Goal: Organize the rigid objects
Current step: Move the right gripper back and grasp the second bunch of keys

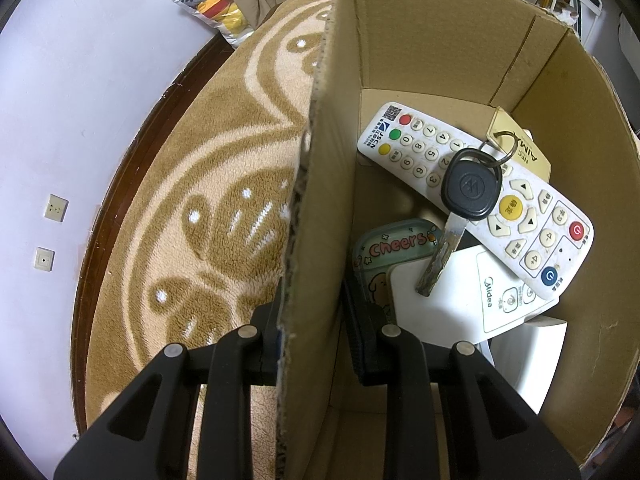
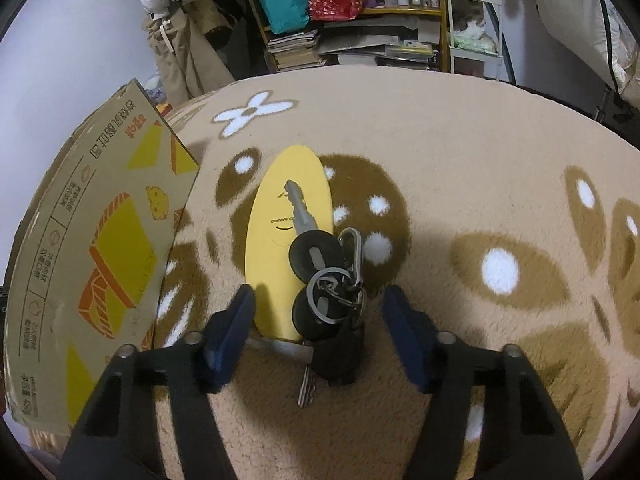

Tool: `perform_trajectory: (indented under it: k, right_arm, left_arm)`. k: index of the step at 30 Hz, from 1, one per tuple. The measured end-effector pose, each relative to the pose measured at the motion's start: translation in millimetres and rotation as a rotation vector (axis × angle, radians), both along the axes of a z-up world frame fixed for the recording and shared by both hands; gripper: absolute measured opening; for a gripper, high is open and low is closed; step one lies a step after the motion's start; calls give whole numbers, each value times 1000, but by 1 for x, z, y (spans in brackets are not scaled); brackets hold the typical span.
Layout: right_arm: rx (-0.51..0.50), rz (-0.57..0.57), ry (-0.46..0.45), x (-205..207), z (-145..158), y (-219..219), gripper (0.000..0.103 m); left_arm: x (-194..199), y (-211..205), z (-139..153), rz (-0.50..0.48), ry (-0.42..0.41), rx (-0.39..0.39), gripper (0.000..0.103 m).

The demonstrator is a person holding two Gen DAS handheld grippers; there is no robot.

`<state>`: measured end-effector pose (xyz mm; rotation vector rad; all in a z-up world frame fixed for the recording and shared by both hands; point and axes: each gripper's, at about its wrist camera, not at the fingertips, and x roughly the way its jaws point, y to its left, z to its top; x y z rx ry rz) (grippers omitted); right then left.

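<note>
My left gripper [image 1: 314, 314] is shut on the near wall of an open cardboard box [image 1: 440, 40], one finger outside and one inside. In the box lie a white JSCN remote [image 1: 416, 148], a black car key [image 1: 470, 190] with a ring and beige tag [image 1: 520, 140] on top of it, a white Midea remote [image 1: 460, 304] and a "Cheers" case [image 1: 396, 244]. My right gripper [image 2: 320, 300] is open just above the rug. A bunch of keys [image 2: 324, 280] lies between its fingers, resting partly on a yellow oval object [image 2: 276, 208]. The box [image 2: 100, 240] stands to the left.
Everything sits on a tan patterned rug [image 2: 460, 152]. Shelves with books and bags [image 2: 320, 40] and hanging clothes [image 2: 180, 48] stand beyond it. A white wall with sockets [image 1: 56, 208] and a bag of plush toys [image 1: 212, 4] are left of the box.
</note>
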<state>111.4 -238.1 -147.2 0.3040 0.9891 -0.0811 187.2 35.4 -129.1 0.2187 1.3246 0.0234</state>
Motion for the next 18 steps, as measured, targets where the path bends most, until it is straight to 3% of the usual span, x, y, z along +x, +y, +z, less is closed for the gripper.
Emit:
perform_trajectory:
  k: [5, 13, 18]
  right_arm:
    - [11, -10, 0, 1, -2, -4, 60]
    - [13, -46, -7, 1, -3, -12, 42]
    - [4, -58, -7, 1, -2, -13, 38]
  left_arm:
    - [0, 0, 0, -1, 0, 0, 25]
    - [0, 0, 0, -2, 0, 2, 25]
    - [0, 0, 0, 0, 0, 0, 25]
